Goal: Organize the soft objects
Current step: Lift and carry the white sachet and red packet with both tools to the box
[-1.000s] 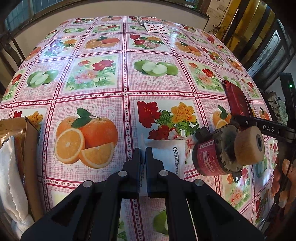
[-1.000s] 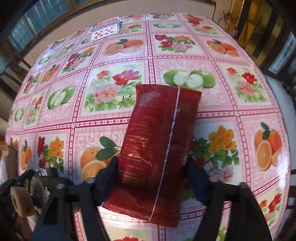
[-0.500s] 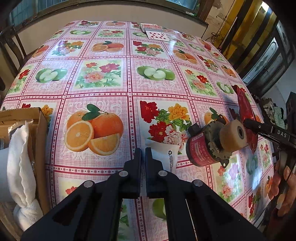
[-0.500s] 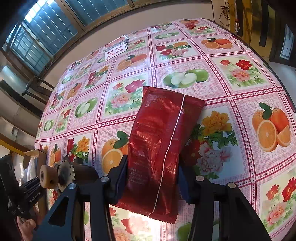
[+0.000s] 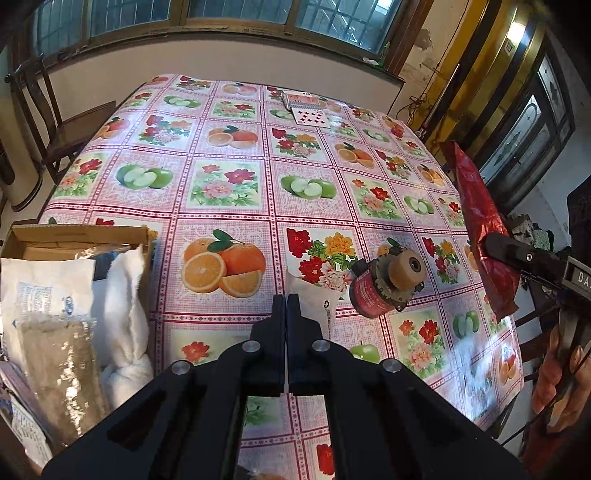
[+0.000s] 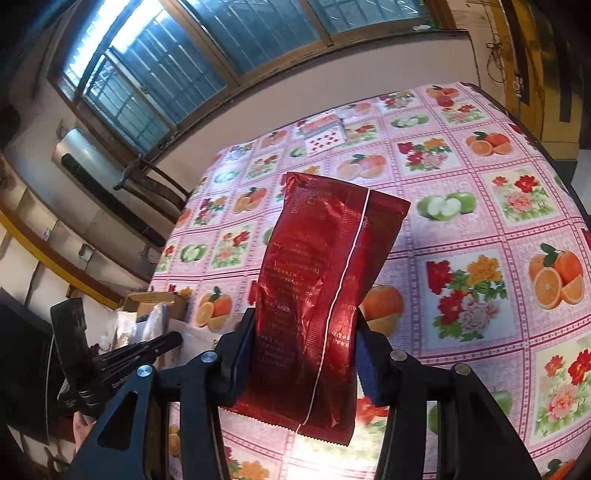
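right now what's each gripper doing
left gripper: closed on a white packet
right gripper: closed on a red foil packet

My black right gripper [image 6: 301, 354] carries a shiny dark red packet [image 6: 321, 295] with one thin white line. The tablecloth [image 5: 236, 155] is pink checked — squares of oranges, green apples, red flowers. The cardboard box [image 5: 74, 236] is brown — white towels [image 5: 125, 295] inside.

Home dining room: fruit-and-flower oilcloth table [image 5: 236, 177], wooden chair [image 5: 70, 122], barred windows [image 5: 236, 14], playing cards [image 5: 308, 114].
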